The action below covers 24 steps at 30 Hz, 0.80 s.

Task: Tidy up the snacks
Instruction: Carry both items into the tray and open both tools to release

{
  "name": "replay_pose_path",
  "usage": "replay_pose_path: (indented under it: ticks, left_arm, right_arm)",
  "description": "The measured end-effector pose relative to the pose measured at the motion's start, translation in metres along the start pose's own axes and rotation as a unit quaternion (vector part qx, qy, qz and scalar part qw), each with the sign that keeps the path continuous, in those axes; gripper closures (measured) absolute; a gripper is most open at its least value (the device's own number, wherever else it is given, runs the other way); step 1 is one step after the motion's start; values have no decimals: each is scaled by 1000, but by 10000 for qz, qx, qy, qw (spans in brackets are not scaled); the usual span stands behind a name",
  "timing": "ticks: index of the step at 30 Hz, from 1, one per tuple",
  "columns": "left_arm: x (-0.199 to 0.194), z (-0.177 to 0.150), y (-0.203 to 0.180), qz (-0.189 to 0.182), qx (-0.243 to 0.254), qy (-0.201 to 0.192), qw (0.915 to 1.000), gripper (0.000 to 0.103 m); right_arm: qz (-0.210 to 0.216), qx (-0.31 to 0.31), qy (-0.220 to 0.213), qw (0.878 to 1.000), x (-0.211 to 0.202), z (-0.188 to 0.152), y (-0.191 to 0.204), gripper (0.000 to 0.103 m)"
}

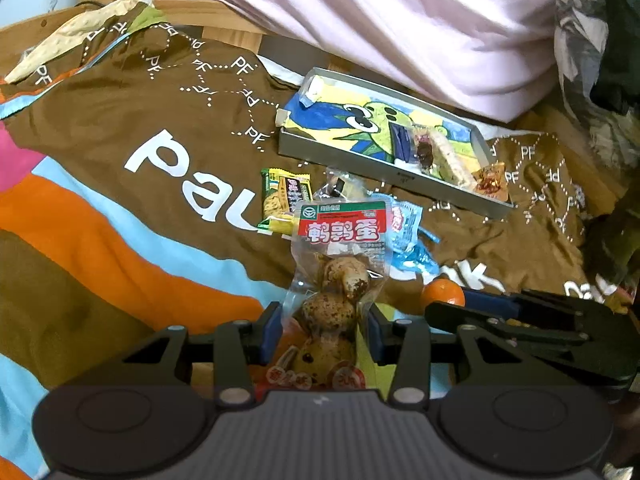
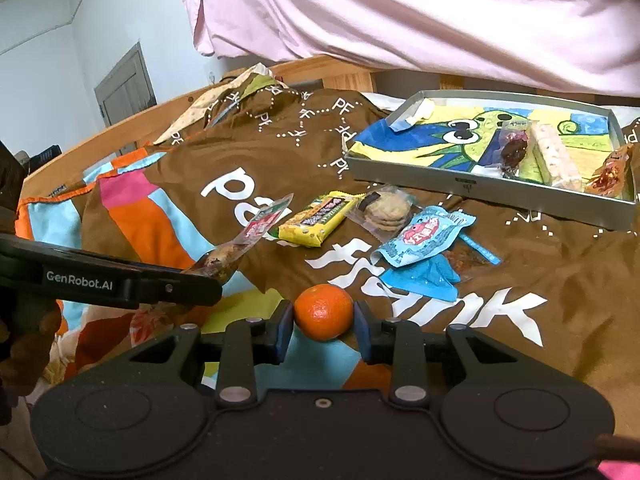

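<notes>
The left tool [image 1: 322, 334] reaches forward over the bedspread [image 1: 168, 128], clamped on the quail-egg packet [image 1: 340, 264]. Beside it, the right tool [image 2: 323, 325] grips the tangerine [image 2: 324, 312] between its pads, short of the tray [image 2: 480, 184].

Bed [image 2: 120, 128] with wooden frame, covered by brown printed bedspread [image 2: 240, 160] with white lettering and orange, blue, pink patches. Directly on bedspread: grey metal tray [image 2: 480, 190] at far right; yellow snack bar [image 2: 316, 220], clear-wrapped cookies [image 2: 386, 210], light blue packet [image 2: 426, 236] in row near middle. Crumpled blue wrapper [image 2: 428, 280] just beside blue packet, nearer side.
</notes>
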<state>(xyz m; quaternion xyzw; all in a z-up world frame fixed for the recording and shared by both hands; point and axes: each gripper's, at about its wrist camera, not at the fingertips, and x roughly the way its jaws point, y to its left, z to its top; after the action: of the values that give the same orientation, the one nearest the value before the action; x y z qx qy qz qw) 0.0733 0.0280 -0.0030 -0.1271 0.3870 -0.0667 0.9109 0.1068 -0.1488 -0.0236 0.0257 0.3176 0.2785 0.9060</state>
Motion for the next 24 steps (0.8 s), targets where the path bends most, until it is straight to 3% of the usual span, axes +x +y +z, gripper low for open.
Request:
replay_pose_path:
  ticks: [10, 24]
  left_arm:
    - [14, 40, -8, 148, 141, -185, 9996, 56]
    - [65, 143, -26, 145, 381, -879, 9953, 56]
  right_arm:
    - [12, -209, -162, 9996, -2, 29, -13, 68]
    - [-182, -802, -407, 9958, 22, 116, -50, 68]
